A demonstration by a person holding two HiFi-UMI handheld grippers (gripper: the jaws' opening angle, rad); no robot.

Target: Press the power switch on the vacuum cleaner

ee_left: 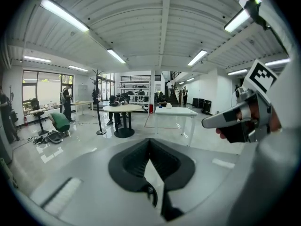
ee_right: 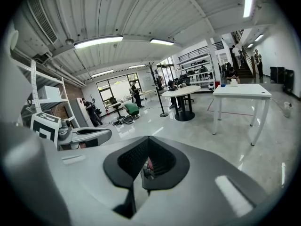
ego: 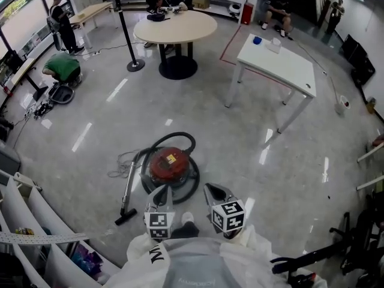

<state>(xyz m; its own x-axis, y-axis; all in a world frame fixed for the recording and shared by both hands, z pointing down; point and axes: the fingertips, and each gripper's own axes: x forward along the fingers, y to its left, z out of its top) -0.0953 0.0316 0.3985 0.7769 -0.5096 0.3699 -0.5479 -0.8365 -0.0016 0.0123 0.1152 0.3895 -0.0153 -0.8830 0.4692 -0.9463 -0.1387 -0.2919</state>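
Now we hold both tongs side by side, close to our body, with their tips pointing forward across the room. The left tongs [ego: 162, 192] are pressed together at the tips with nothing pinched between them. The right tongs [ego: 211, 191] are closed in the same way and are just as empty. The vacuum cleaner [ego: 171, 165], a round red canister, sits on the floor [ego: 252, 131] below and just ahead of both tips, nearer the left tongs. In the head view the left tip overlaps its near rim. A black hose [ego: 180, 138] loops around the canister's far side. The wand [ego: 128, 191] runs along the floor to the left of the left tongs and ends in a nozzle [ego: 125, 216]. A yellow patch [ego: 171, 159] marks the canister's top, but the power switch is too small for us to pick out. Between the two tongs, closer to us, a white shoe [ego: 188, 218] shows. Well ahead of the tongs stand a round table [ego: 175, 27] and, to its right, a white table [ego: 282, 65].
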